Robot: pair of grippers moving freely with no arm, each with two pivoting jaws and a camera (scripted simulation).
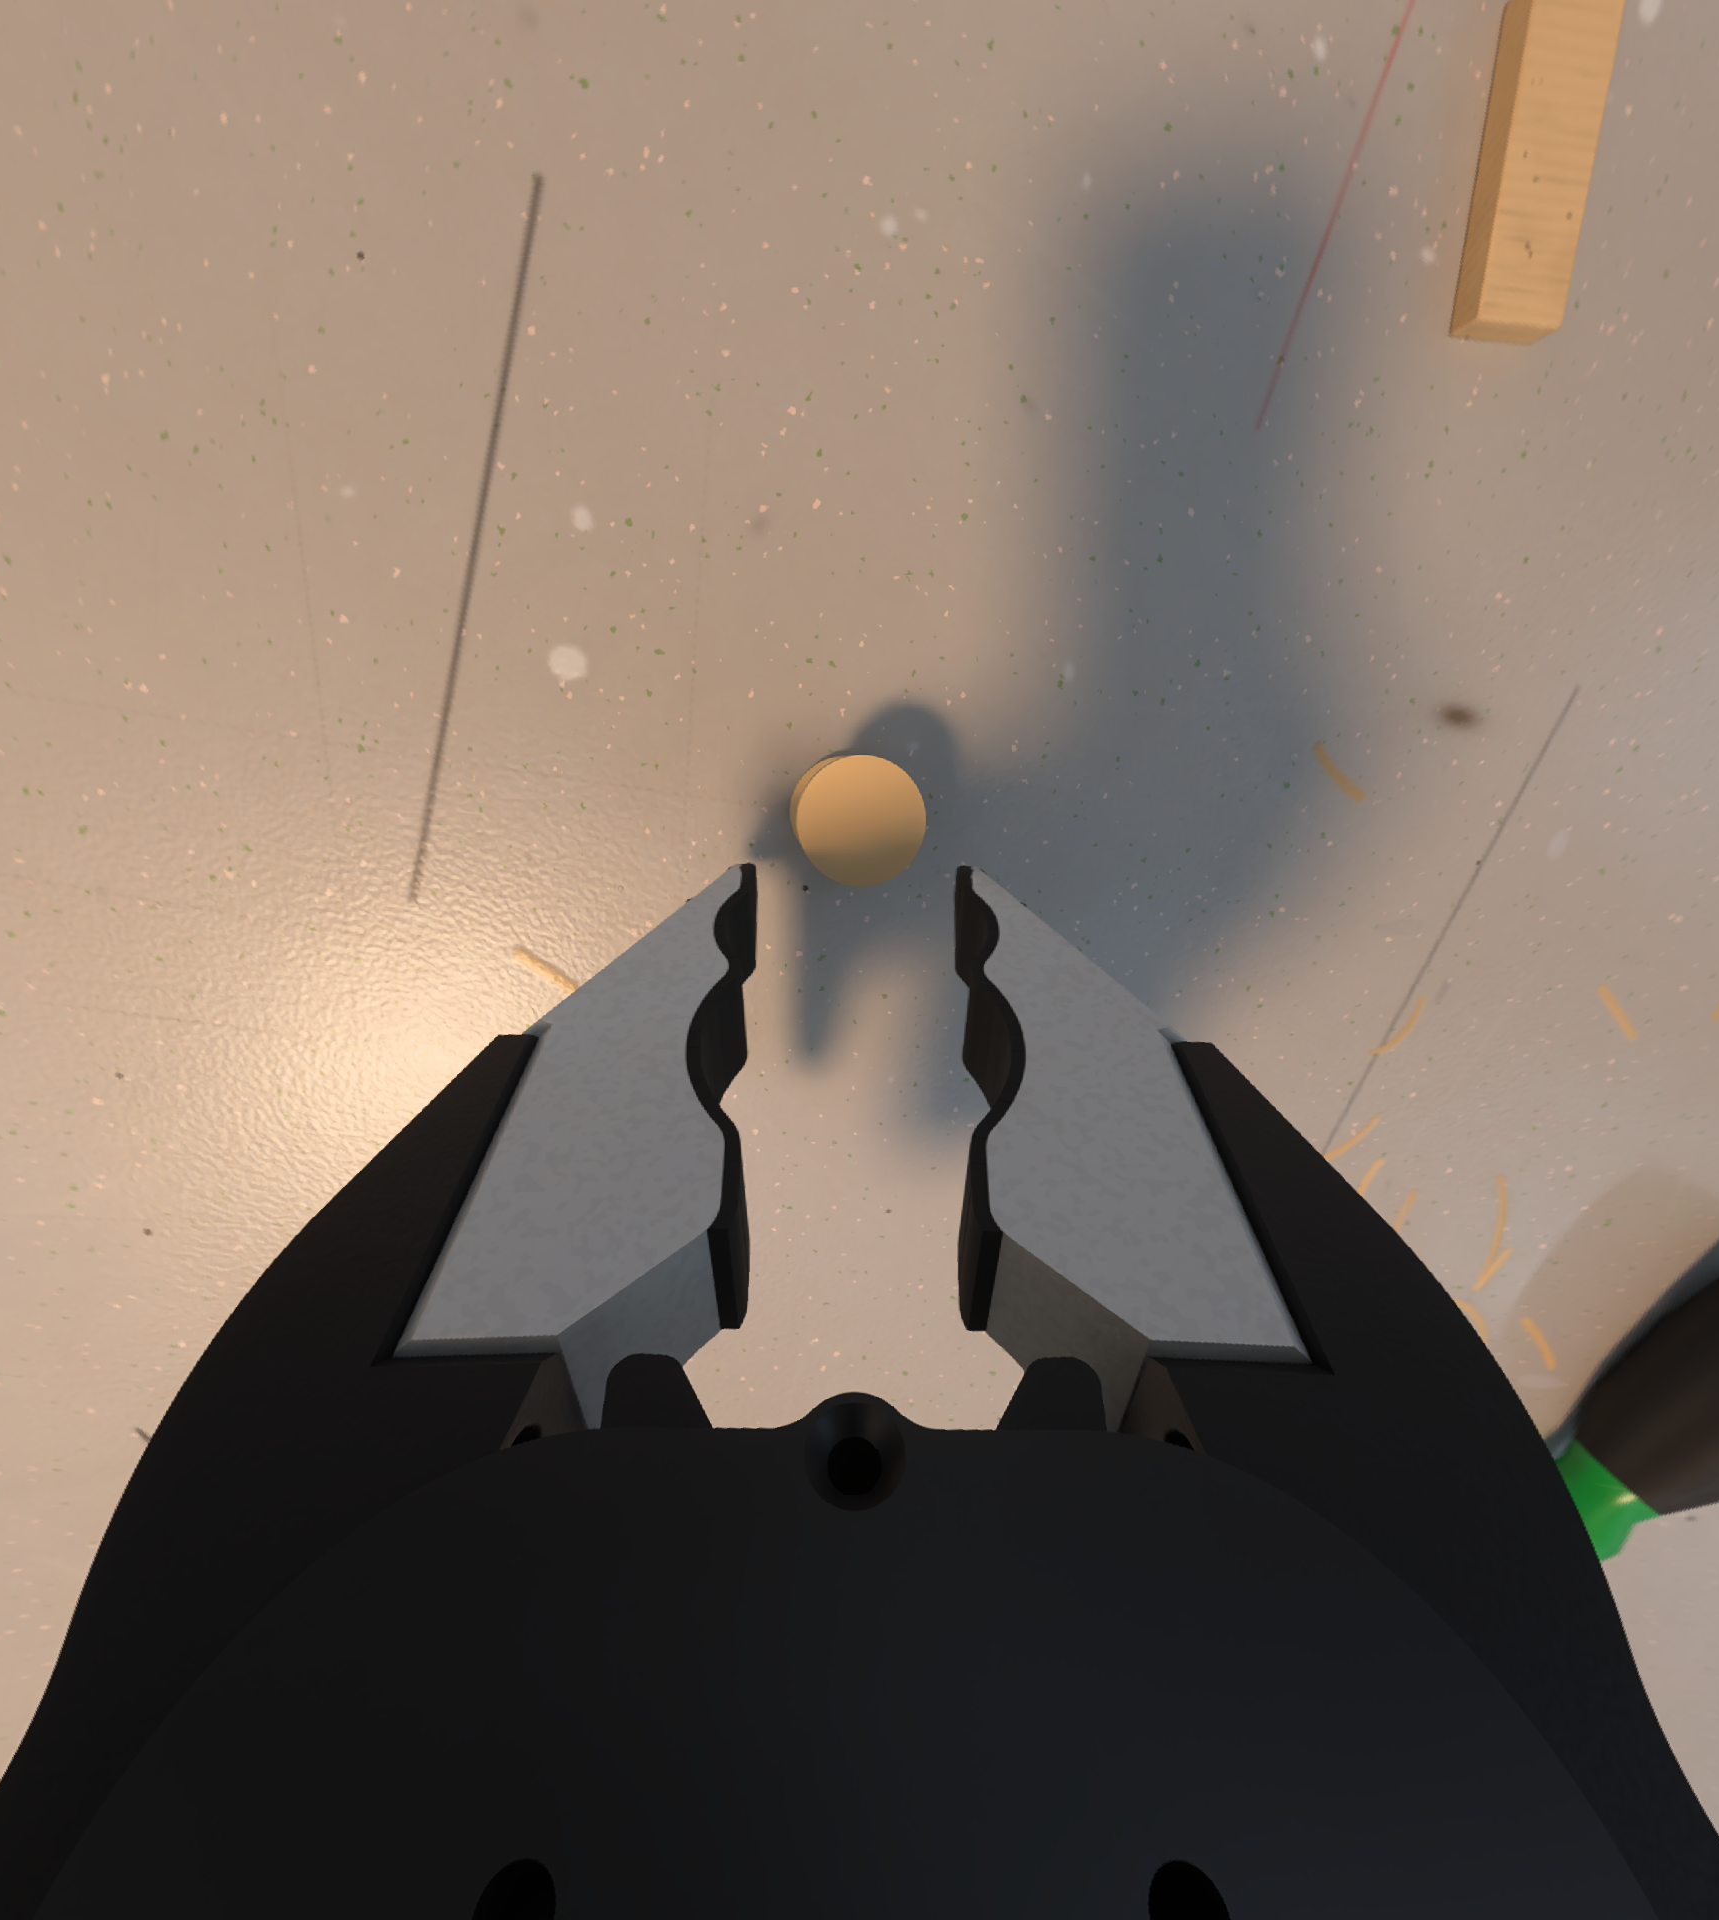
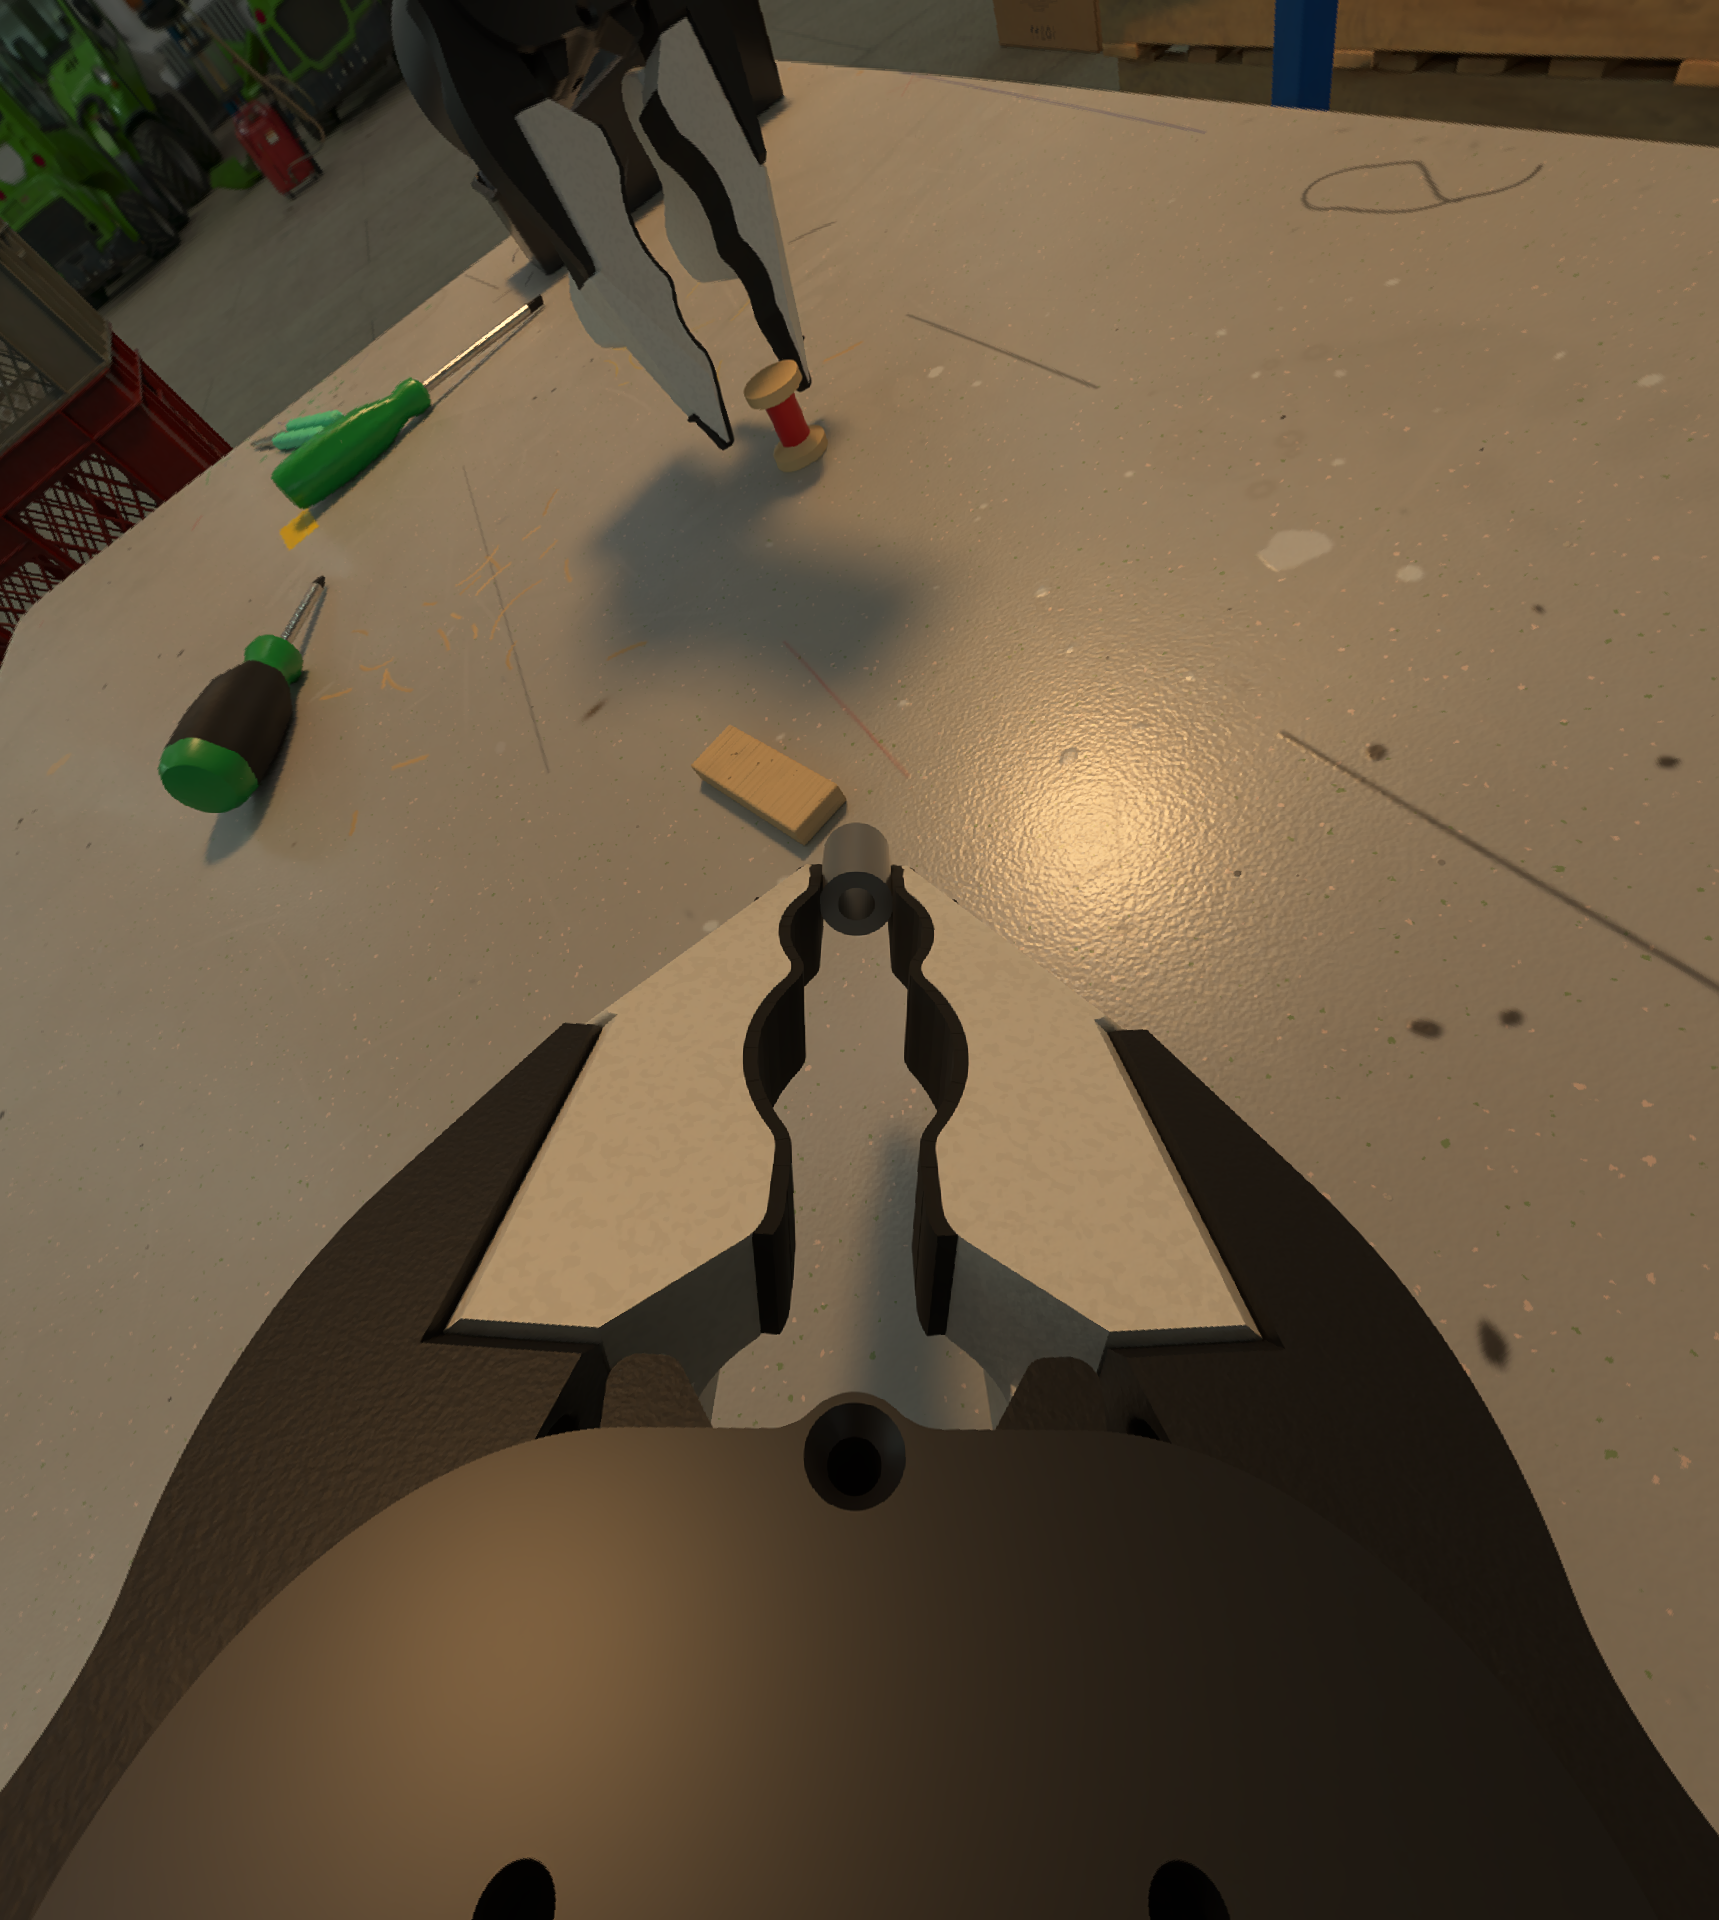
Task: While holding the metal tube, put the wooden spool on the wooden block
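Left tool (image 1: 855, 873), notched grey fingers spread apart, poised above the upright red-wound wooden spool (image 2: 787, 416) on the speckled beige counter (image 2: 1250, 831). Right tool (image 2: 855, 883) clamped on the short grey metal tube (image 2: 855, 878). Flat pale wooden block (image 2: 767, 779) just beyond.

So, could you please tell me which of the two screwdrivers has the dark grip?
The stubby screwdriver nearer the wooden block: dark handle, green ends. The long screwdriver beyond is all green.

Left gripper (image 1: 856, 878) spread, pointing down; right gripper (image 2: 855, 883) clamped.
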